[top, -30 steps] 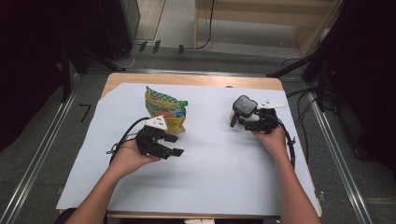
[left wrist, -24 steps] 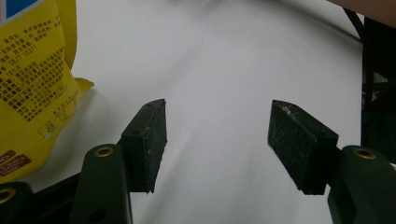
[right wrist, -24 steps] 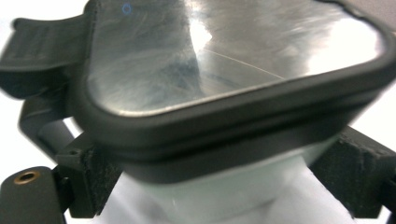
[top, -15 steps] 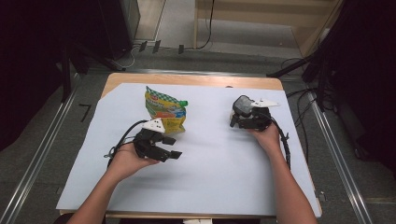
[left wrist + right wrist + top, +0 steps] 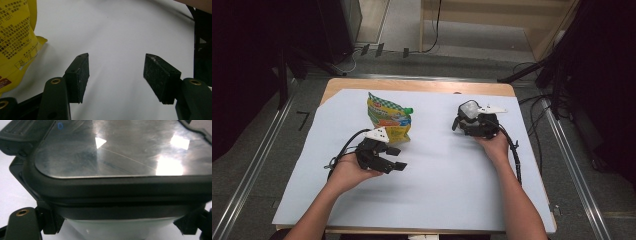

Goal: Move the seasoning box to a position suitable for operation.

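Container point(image 5: 120, 170), a clear-walled box with a glossy lid framed in black, is clamped between the two jaws of the right gripper point(image 5: 473, 123); in the right gripper view the black pads are seen pressed against its sides low at the left and right, and the lid fills the space just ahead of them. In the high view it is seen as a pale block point(image 5: 468, 109) at the tip of that gripper, on the far side of the white sheet point(image 5: 437, 190), well to the right of the snack bag point(image 5: 388, 118).

Snack bag, yellow and green with a green corner, is lying on the sheet toward its far edge. Left gripper point(image 5: 387, 159) is held just on the near side of the bag, apart from it, with its jaws spread wide and nothing between them. In the left gripper view only bare sheet is seen between the pads point(image 5: 79, 75), and the bag's yellow back point(image 5: 17, 42) is seen off to the left of them.
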Demonstrator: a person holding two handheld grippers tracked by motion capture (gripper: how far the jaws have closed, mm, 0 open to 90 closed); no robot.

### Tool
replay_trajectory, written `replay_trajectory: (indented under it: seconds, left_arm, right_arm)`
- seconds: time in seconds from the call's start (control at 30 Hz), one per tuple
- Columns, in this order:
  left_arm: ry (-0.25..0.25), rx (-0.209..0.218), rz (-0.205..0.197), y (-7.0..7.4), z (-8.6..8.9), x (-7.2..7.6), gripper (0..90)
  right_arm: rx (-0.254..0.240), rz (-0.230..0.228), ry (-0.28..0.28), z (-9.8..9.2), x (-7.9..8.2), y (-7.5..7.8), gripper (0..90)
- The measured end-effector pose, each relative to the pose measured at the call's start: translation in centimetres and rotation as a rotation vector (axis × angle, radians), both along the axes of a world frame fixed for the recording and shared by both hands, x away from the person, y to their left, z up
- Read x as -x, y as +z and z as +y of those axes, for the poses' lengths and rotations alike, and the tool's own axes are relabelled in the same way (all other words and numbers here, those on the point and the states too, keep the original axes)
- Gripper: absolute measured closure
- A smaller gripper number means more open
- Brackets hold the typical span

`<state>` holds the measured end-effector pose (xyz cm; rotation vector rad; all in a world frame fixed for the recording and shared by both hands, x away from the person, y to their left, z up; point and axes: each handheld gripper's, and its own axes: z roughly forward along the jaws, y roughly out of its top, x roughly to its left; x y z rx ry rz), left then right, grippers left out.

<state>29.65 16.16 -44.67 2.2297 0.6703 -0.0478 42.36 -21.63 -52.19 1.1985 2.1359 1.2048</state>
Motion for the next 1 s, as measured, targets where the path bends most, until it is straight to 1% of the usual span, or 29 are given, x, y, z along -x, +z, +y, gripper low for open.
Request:
replay_trajectory:
  seconds: [0.13,0.2,0.43,0.57,0.83,1.0]
  left_arm:
    - [0.006,0.005,0.001,-0.1,0.2,-0.1,38.4]
    - [0.007,0.001,0.001,-0.1,0.2,-0.1,38.5]
    - [0.009,0.007,0.004,-0.1,0.2,-0.2,38.4]
    - [0.003,0.01,0.007,-0.1,0.2,-0.3,38.4]
    - [0.003,0.021,0.013,0.0,0.3,-0.5,38.4]
    - [-0.001,0.031,0.015,0.1,0.3,-0.7,38.4]
  right_arm:
    - [0.006,-0.002,0.001,0.0,0.1,0.0,15.6]
    - [0.006,-0.001,0.001,0.0,0.1,0.1,15.7]
    - [-0.012,0.011,0.01,-0.1,0.3,0.3,15.7]
    - [-0.023,0.004,0.017,-0.1,0.5,0.6,15.7]
    - [-0.04,-0.006,0.033,0.2,1.5,1.4,15.7]
    - [-0.036,-0.017,0.053,0.4,3.0,2.4,15.7]
